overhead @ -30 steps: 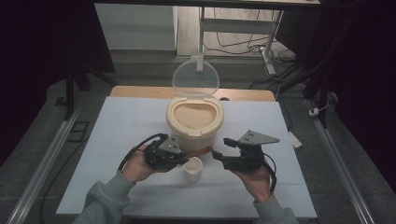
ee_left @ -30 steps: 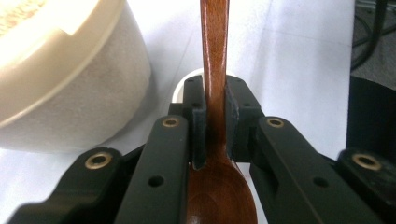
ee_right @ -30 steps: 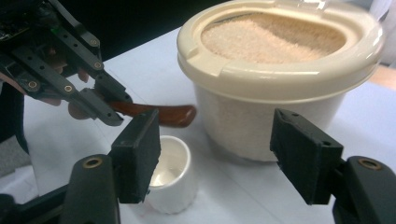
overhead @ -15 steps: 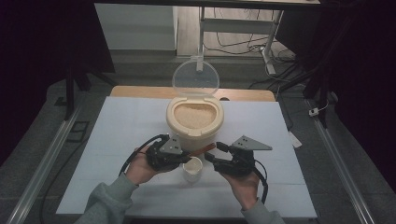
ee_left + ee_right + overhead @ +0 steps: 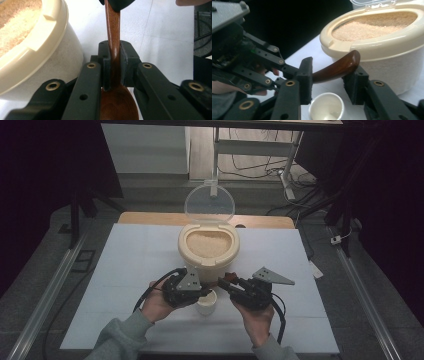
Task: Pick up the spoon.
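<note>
One big white table holds everything. In its middle stands one round cream plastic tub full of pale grain, with its one clear round lid standing open behind it. No words or labels can be read on any of these things.

There are two black grippers, both just in front of the tub. The left gripper has its jaws clamped tight on the thin neck of one dark brown wooden spoon. The spoon's handle reaches across to the right gripper. Its jaws have just been closing around the handle's round end (you can see a gap between the handle and the left-hand pad in the right gripper view), so they are apart.

One small white paper cup sits in front of the tub, under the spoon and between the two grippers.
</note>
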Available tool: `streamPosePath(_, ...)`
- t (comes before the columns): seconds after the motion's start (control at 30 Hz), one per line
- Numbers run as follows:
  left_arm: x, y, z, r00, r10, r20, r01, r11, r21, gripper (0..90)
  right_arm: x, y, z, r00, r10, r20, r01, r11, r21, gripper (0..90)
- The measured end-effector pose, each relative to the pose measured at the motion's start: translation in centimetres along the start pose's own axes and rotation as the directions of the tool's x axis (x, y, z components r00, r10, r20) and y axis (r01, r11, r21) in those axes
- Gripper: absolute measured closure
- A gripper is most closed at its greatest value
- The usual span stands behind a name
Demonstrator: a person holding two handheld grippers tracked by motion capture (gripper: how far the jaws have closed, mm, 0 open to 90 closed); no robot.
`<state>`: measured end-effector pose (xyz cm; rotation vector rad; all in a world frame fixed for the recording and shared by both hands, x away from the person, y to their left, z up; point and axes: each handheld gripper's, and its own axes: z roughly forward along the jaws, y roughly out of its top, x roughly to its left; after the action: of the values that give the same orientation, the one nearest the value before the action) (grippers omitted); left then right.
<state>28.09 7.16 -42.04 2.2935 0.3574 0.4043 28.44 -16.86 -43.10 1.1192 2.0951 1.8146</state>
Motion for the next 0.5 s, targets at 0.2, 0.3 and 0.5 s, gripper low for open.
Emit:
streamPosePath(0.2,-0.16,0.04,-0.02,0.9997,0.014,-0.018,-0.014,0.9999,-0.002,80.0,0.28,0.37,-0.16,0.9941,0.025,-0.106,-0.029,0.999,-0.033,79.9)
streamPosePath(0.3,-0.17,0.07,-0.23,0.9997,0.016,-0.015,-0.017,0.9998,-0.015,80.0,0.6,0.61,-0.16,0.9889,0.009,-0.148,-0.017,0.9987,-0.049,82.7)
streamPosePath(0.5,-0.14,0.01,-0.38,1.0,-0.002,-0.006,0.001,0.9987,-0.051,76.7,0.27,0.72,-0.38,0.9832,0.007,-0.182,-0.021,0.9972,-0.072,83.2)
